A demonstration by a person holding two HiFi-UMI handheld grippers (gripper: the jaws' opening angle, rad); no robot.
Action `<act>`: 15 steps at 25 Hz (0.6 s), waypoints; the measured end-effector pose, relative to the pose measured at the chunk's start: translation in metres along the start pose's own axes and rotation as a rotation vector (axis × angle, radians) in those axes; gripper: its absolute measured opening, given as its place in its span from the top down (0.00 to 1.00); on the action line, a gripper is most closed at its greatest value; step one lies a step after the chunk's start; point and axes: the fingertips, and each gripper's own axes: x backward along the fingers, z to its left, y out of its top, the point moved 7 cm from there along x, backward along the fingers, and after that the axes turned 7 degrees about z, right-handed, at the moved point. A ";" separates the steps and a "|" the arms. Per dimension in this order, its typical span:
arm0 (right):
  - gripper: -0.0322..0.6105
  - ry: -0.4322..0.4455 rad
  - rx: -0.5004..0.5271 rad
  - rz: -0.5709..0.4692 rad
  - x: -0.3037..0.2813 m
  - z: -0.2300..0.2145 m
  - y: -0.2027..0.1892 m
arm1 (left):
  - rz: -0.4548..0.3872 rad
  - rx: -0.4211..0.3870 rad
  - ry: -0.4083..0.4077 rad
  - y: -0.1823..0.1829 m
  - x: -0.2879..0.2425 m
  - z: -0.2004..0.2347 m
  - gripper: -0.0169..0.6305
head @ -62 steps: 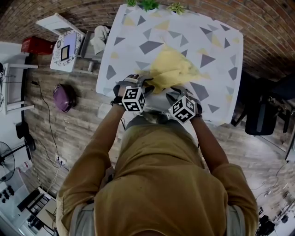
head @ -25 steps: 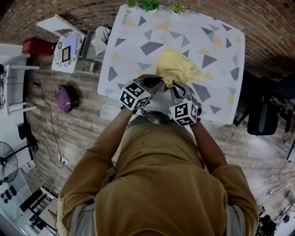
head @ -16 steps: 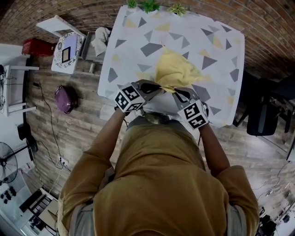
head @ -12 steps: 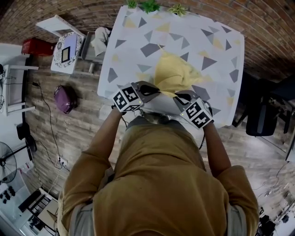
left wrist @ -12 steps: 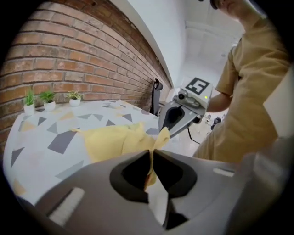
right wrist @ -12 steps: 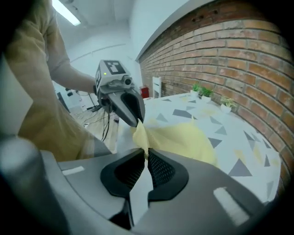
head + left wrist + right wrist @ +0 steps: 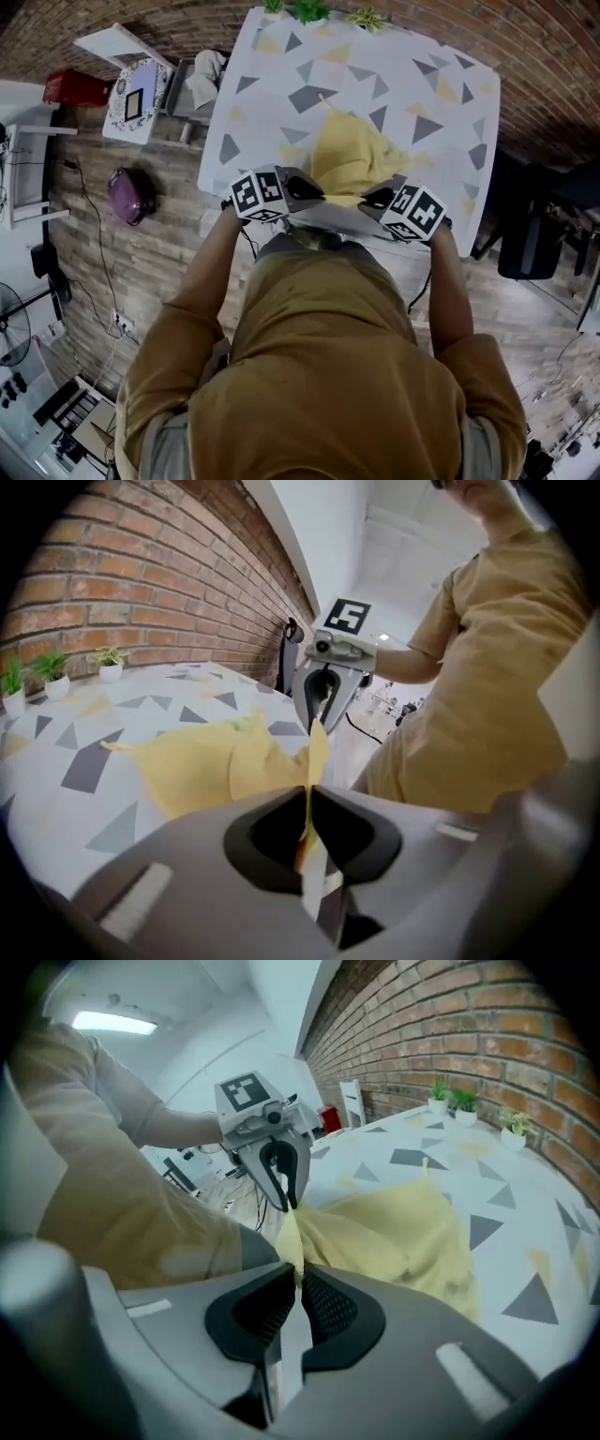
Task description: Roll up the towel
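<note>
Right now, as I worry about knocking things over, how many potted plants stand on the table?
3. They line the table's far edge in the head view: left plant, middle plant, right plant. None looks hidden.

The bench [image 7: 272, 84] lies open on all sides of the crumpled towel [image 7: 352, 155]. Three potted plants [image 7: 309, 11] crowd its far edge, seemingly against the brick wall [image 7: 141, 583].

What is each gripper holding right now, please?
Left gripper: closed on an edge of the crumpled yellow cloth towel.
Right gripper: closed on the same towel's edge.
</note>
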 end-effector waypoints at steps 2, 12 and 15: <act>0.91 0.058 0.027 0.061 -0.002 -0.001 0.000 | 0.045 -0.024 -0.021 0.000 -0.003 -0.001 0.84; 0.91 0.169 0.067 0.123 -0.019 -0.026 0.026 | 0.174 0.005 -0.086 -0.014 -0.024 -0.004 0.84; 0.91 0.160 0.101 0.203 -0.027 -0.032 0.027 | 0.130 0.061 -0.067 -0.020 -0.020 0.001 0.84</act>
